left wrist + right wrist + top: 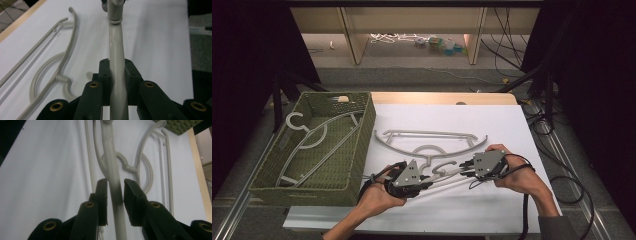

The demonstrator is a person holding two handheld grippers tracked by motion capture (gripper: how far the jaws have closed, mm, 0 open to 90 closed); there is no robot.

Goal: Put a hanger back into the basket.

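A grey plastic hanger [447, 175] is held just above the white table [502, 125], between my two grippers. My left gripper [428, 181] is shut on one arm of it; in the left gripper view the pads [104, 72] press the grey bar [116, 45] from both sides. My right gripper [463, 167] straddles the hanger near its hook. In the right gripper view the bar [110, 147] runs between the jaws, with a thin gap at the right pad [130, 192]. A second grey hanger [432, 134] lies flat on the table just beyond.
A green woven basket [364, 145] stands at the table's left with a third grey hanger [319, 135] lying inside it. Black cables trail off the table's right side, near a dark stand. The second hanger's hook [42, 82] lies close to my left jaws.
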